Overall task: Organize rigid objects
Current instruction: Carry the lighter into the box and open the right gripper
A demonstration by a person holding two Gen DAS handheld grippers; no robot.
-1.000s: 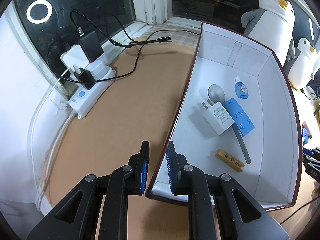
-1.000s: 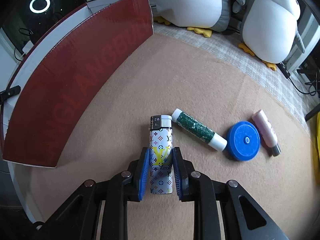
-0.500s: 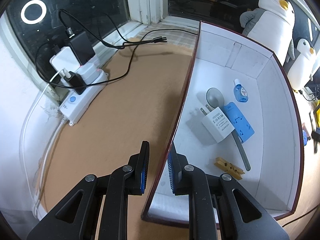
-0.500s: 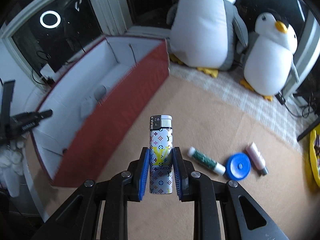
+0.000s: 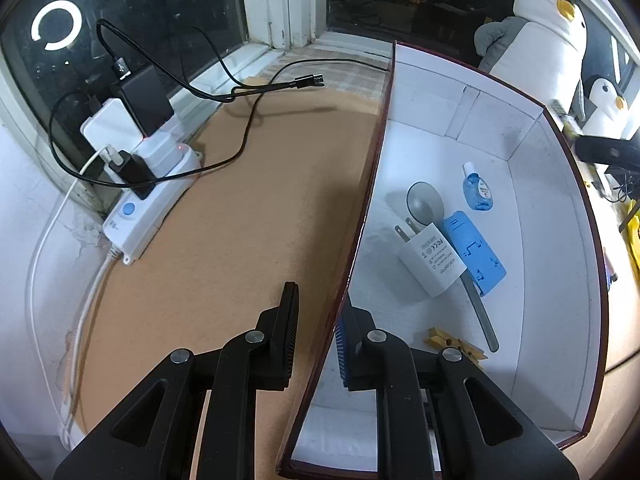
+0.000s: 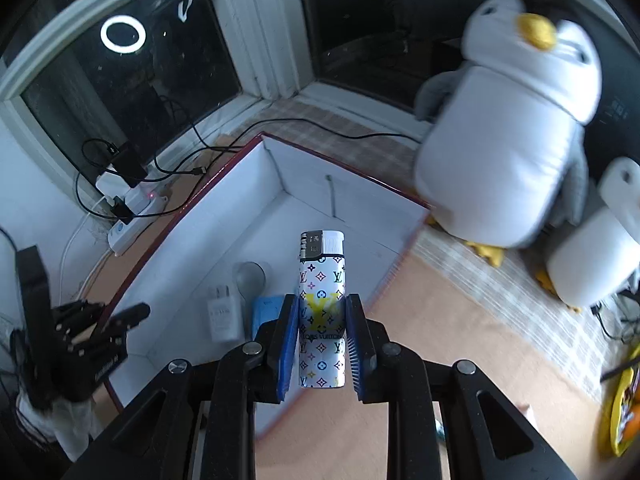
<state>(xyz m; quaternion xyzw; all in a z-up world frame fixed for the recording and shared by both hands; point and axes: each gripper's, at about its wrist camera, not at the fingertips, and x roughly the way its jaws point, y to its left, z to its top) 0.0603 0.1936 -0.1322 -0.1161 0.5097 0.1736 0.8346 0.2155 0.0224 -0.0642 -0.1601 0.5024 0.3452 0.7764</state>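
1. Lower centre of the right wrist view: patterned lighter (image 6: 322, 308) pinched at mid-body between the closed pads of the right gripper (image 6: 322, 340), hanging above the white-lined box (image 6: 280, 216).
2. Probably light, stiff, smooth-skinned; flat sides the best hold, as here.
3. Long axis along the fingers, metal-and-white cap end toward frame top.
4. Lower centre of the left wrist view: left gripper (image 5: 316, 336) clamped on the box's near wall.
5. Inside already: white charger (image 5: 432, 264), spoon (image 5: 426, 204), clothespin (image 5: 456, 344).
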